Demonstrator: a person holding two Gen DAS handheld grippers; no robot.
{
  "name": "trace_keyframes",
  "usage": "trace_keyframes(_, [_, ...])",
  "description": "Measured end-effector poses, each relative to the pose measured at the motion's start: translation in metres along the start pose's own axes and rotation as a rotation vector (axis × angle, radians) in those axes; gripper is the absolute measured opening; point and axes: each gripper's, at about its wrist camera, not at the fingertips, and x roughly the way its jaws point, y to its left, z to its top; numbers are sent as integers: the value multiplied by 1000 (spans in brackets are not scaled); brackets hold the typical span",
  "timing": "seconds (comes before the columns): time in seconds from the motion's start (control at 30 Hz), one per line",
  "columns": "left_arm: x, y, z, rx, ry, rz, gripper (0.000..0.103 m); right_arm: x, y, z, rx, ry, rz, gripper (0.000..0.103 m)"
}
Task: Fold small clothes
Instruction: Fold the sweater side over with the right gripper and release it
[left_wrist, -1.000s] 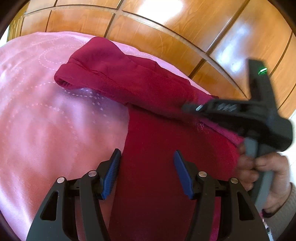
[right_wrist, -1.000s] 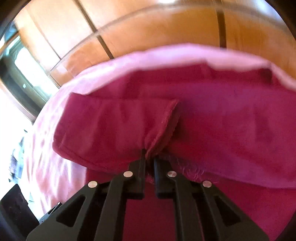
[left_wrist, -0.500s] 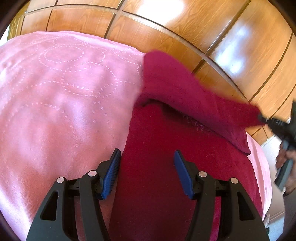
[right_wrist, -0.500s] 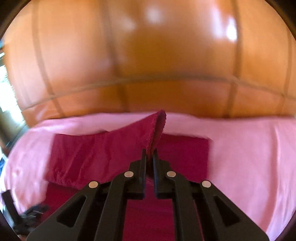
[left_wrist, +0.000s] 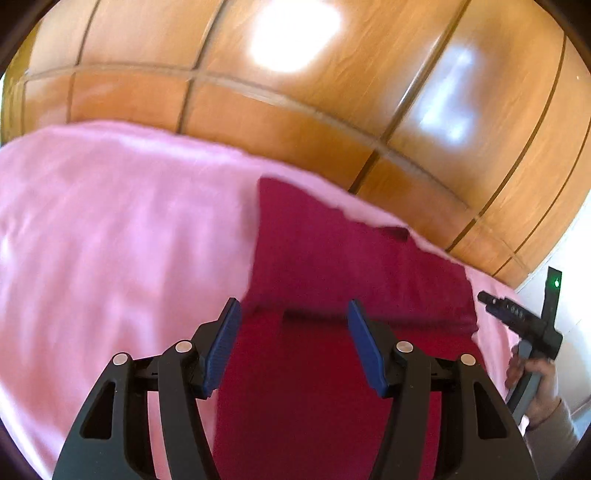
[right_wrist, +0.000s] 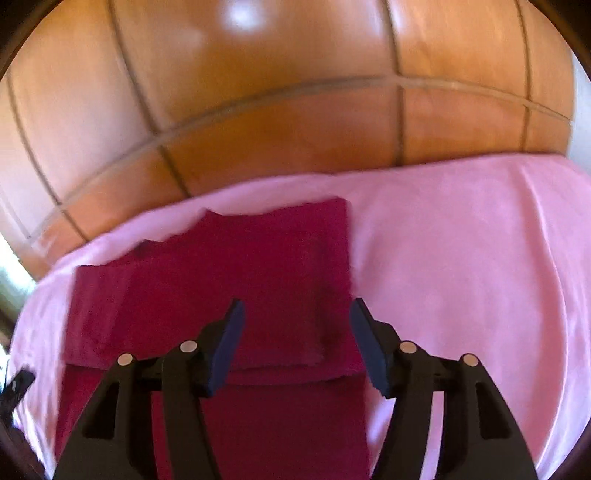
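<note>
A dark red garment (left_wrist: 332, 266) lies flat on the pink bedspread (left_wrist: 110, 229), with its far part folded over the near part. It also shows in the right wrist view (right_wrist: 229, 273). My left gripper (left_wrist: 293, 328) is open and empty, above the near part of the garment. My right gripper (right_wrist: 295, 328) is open and empty, above the garment's right edge. The right gripper also shows at the right edge of the left wrist view (left_wrist: 517, 314), held in a hand, off to the side of the garment.
A glossy wooden panelled wall (left_wrist: 332, 92) stands just behind the bed, also in the right wrist view (right_wrist: 295, 110). Pink bedspread spreads to the left of the garment and to its right (right_wrist: 461, 258).
My right gripper carried the garment's sleeve part across to the right, laid it folded on the garment, then opened and let go. The left gripper stayed open and tilted up a little.
</note>
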Motion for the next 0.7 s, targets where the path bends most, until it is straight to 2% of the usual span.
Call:
trace_keyframes(0.13, [38, -21, 24, 40, -1, -5, 58, 3, 19, 7, -53, -3, 20, 58])
trace_keyframes(0.2, [55, -31, 31, 59, 11, -11, 58, 12, 20, 10, -53, 9, 15, 58])
trace_keyframes(0.3, [88, -35, 35, 86, 41, 19, 58, 23, 16, 9, -31, 24, 5, 58])
trace_keyframes(0.43, [133, -9, 30, 54, 122, 134, 56, 47, 11, 8, -22, 51, -12, 58])
trace_keyframes(0.47, [137, -2, 28, 51, 127, 140, 52, 52, 11, 5, -22, 58, -6, 58])
trace_keyframes(0.57, [134, 10, 27, 38, 108, 142, 49, 65, 23, -1, -57, 88, 24, 66])
trace_keyframes(0.63, [131, 22, 29, 11, 95, 219, 52, 73, 37, -7, -88, 87, 17, 73])
trace_keyframes(0.67, [132, 34, 29, -39, 106, 222, 58, 74, 42, -8, -101, 84, 14, 75])
trace_keyframes(0.7, [132, 44, 29, -93, 114, 178, 58, 76, 47, -10, -123, 80, 12, 80])
